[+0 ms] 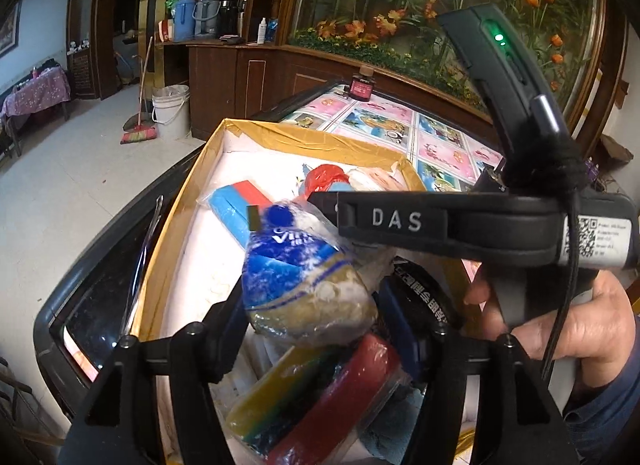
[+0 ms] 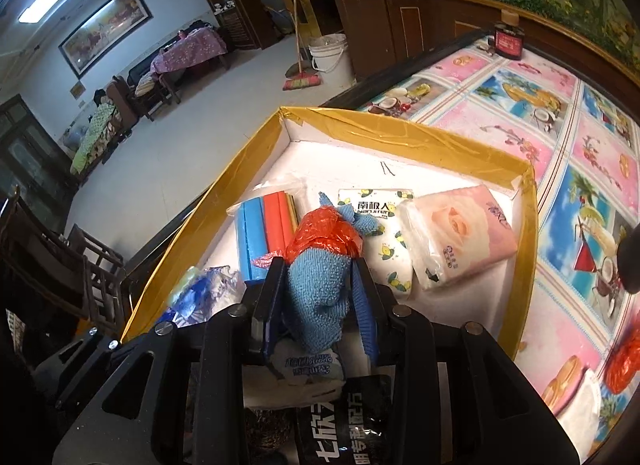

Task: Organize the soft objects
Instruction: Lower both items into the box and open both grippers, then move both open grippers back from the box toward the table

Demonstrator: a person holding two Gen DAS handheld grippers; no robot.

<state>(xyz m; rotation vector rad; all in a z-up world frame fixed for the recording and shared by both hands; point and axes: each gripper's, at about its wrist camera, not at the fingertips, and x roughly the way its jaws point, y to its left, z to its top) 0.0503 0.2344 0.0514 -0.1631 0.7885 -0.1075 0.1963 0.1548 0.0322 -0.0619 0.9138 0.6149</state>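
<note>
Two grippers over one gold-rimmed box (image 2: 400, 125), white inside, sitting on a table w/ pink-and-blue fruit-print cloth (image 2: 560, 169).

L gripper (image 1: 316, 329): fingers clenched on a plastic-wrapped pack (image 1: 304, 265), blue print up top, tan/beige lower half, wrap crinkled and cloudy. Pack sits above the box's near end, tilted. Below it, also near end: a wrapped sponge set (image 1: 316, 397), yellow, green and red bands, glossy film.

R gripper (image 2: 318, 293): fingers closed on a light-blue knit cloth (image 2: 316, 289), nubbly loop texture, bunched into a lump. Cloth top is wrapped in crinkled orange-red plastic (image 2: 324, 235); a bit of blue cloth pokes out beyond it. Held over box's near-centre. In L wrist view the R gripper body (image 1: 440, 221) crosses above the box, marked "DAS", held by right hand (image 1: 560, 321).

Other contents, rel. to box:
- far-left side: flat pack of blue and red sponge strips (image 2: 266, 233), in clear wrap.
- far-right corner: pink tissue pack w/ rose print (image 2: 460, 233), clear film, lying at an angle.
- between those two, behind the cloth: white pack w/ lemon print (image 2: 386, 249), label in Chinese chars + "NANJIREN".
- near-left wall: blue/white crinkled wrap (image 2: 200, 297), same pack as in L gripper by look.

Near end under R gripper: black packet w/ white chars (image 2: 344, 425); partly hidden.

Beyond box's far side on table: dark red jar (image 2: 509, 41).
</note>
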